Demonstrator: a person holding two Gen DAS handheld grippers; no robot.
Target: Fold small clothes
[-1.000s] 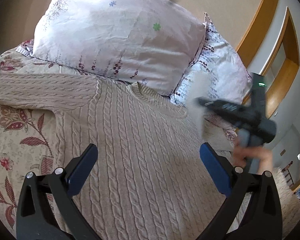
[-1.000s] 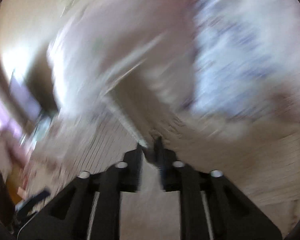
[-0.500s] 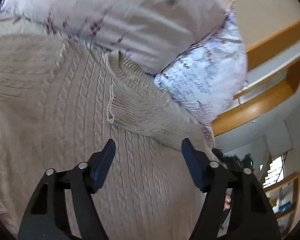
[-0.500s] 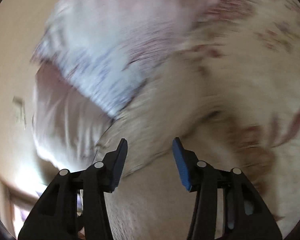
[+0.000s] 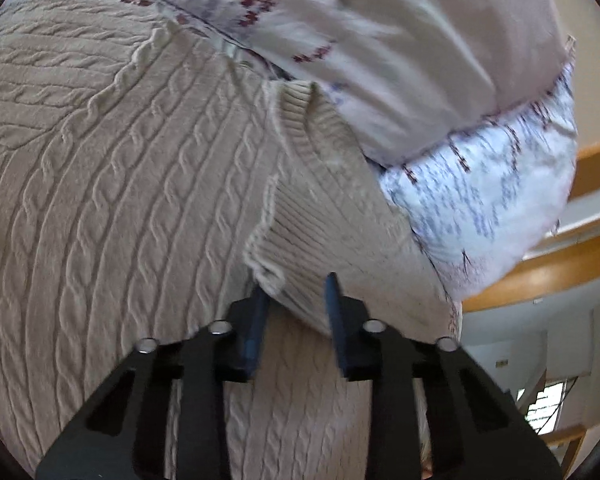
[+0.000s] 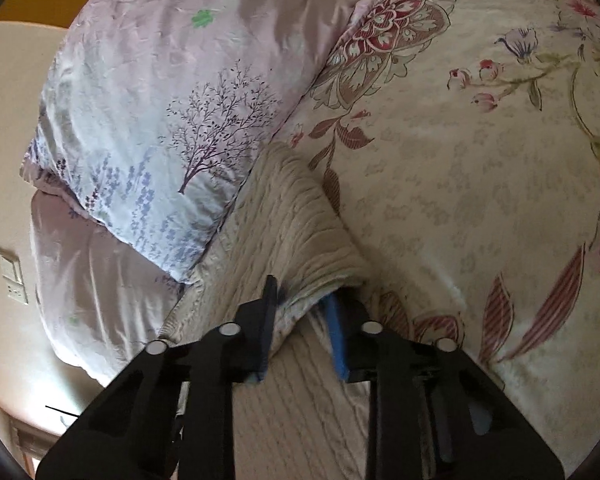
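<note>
No writing or labels are showing anywhere. Cream cable-knit sweater (image 5: 112, 184) is lying spread on the floral bedspread (image 6: 480, 168), collar against the pillows (image 5: 400, 48). Left gripper (image 5: 296, 300) is closing its jaws around the folded-over sleeve cuff (image 5: 300, 232); a second ago they were gaping. Right gripper (image 6: 304, 308) is closing on the sweater's folded edge (image 6: 300, 240); blur is gone.

We've got both cams riding close, tilted down past their own fingers. Left one faces the sweater (image 5: 120, 200) body and pillows (image 5: 400, 60); right one faces a folded sleeve (image 6: 284, 232) by the bedspread (image 6: 480, 160). Both share sweater and pillows.
</note>
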